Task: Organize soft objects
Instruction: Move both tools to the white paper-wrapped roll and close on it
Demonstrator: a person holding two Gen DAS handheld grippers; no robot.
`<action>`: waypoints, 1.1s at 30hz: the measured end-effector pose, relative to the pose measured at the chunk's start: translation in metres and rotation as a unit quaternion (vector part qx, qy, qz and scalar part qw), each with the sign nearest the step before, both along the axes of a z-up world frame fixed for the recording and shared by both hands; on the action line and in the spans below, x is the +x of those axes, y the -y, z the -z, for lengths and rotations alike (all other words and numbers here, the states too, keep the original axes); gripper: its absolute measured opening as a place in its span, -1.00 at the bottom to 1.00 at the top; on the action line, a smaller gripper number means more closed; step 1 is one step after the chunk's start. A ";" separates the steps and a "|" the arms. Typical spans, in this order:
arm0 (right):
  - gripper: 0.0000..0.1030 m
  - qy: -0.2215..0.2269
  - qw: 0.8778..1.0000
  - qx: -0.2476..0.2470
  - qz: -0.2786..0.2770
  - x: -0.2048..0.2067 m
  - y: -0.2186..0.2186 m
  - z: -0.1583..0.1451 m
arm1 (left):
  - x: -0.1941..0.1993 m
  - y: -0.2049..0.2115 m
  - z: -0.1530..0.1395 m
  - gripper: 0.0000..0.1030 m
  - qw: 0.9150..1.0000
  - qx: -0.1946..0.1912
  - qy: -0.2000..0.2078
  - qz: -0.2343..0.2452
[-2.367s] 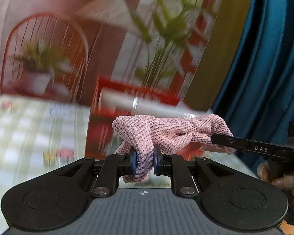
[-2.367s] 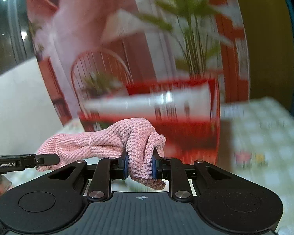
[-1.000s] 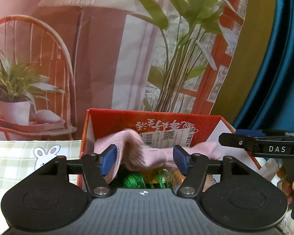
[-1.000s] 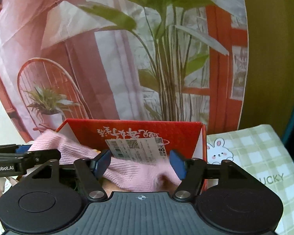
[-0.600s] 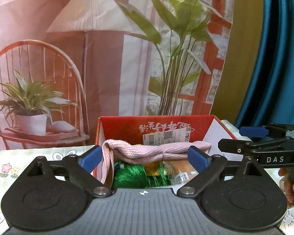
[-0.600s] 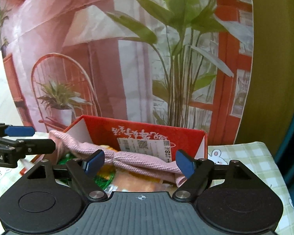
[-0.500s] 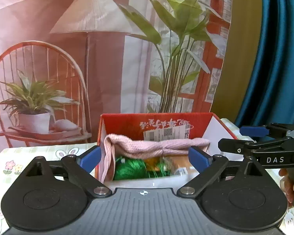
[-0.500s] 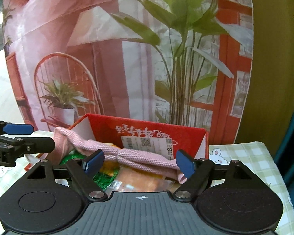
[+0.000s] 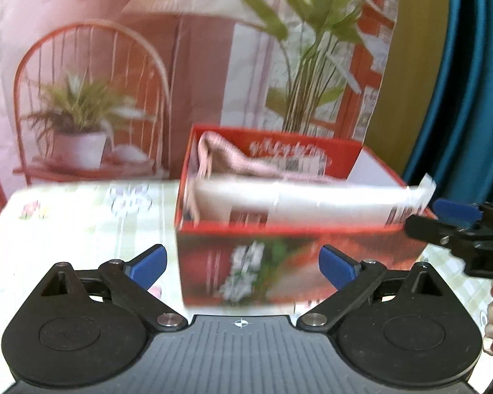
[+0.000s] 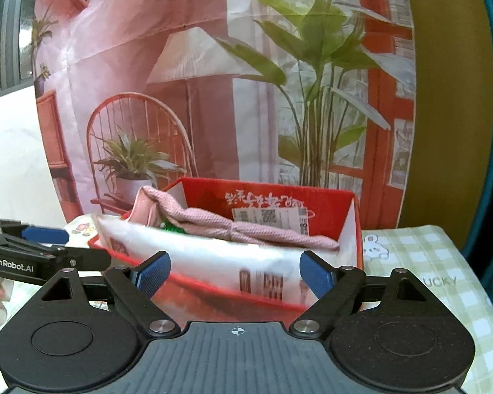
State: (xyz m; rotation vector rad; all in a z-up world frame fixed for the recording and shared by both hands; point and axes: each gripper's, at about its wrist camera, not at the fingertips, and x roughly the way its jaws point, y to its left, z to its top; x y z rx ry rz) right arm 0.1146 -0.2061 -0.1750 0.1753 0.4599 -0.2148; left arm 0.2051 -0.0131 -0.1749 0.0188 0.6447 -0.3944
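A pink knitted cloth lies in the red cardboard box, with one end draped over the back left corner. My left gripper hangs in front of the box. Its jaws are opening wide and nothing is between the blue pads. My right gripper is also back from the box, its jaws opening with nothing in them. Each gripper shows at the edge of the other's view: the right gripper and the left gripper. Something green peeks out under the cloth.
The box's white front flap leans toward me. The box stands on a green checked tablecloth with bunny prints. A printed backdrop of a chair, lamp and plants hangs right behind it. A teal curtain is at the right.
Both grippers have let go of the pink cloth, which now rests in the box. Both have pulled back from the box and their jaws have spread wider.
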 end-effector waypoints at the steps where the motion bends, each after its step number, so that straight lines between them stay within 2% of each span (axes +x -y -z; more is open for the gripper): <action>1: 0.62 0.000 1.000 0.000 0.001 -0.005 -0.001 0.003 | -0.002 -0.003 0.007 0.94 1.000 -0.001 -0.007 -0.001; 6: 0.62 -0.007 1.000 0.006 0.004 -0.023 -0.007 0.023 | -0.005 -0.016 0.035 0.94 0.999 -0.007 -0.048 -0.009; 12: 0.57 -0.056 0.998 0.028 0.004 -0.024 -0.007 0.063 | -0.007 -0.025 0.065 0.92 0.995 -0.029 -0.090 -0.019; 15: 0.50 -0.078 0.996 0.041 -0.001 -0.020 -0.007 0.081 | -0.009 -0.028 0.073 0.83 0.994 -0.042 -0.104 -0.017; 20: 0.45 -0.097 0.994 0.051 -0.010 -0.014 -0.008 0.101 | -0.010 -0.029 0.084 0.54 0.991 -0.057 -0.120 -0.005; 23: 0.37 -0.102 0.993 0.063 -0.013 -0.011 -0.006 0.108 | -0.010 -0.030 0.089 0.16 0.989 -0.074 -0.131 0.004; 24: 0.27 -0.104 0.992 0.066 -0.013 -0.010 -0.006 0.110 | -0.011 -0.031 0.091 0.05 0.988 -0.076 -0.133 0.004; 26: 0.23 -0.106 0.992 0.068 -0.008 -0.010 -0.005 0.111 | -0.014 -0.031 0.091 -0.07 0.989 -0.075 -0.126 0.006; 28: 0.09 -0.105 0.992 0.072 -0.006 -0.010 -0.004 0.110 | -0.016 -0.033 0.091 -0.31 0.990 -0.075 -0.123 0.006; 33: -0.34 -0.096 0.991 0.092 0.004 -0.020 0.004 0.108 | -0.023 -0.039 0.089 -0.48 0.990 -0.089 -0.109 0.004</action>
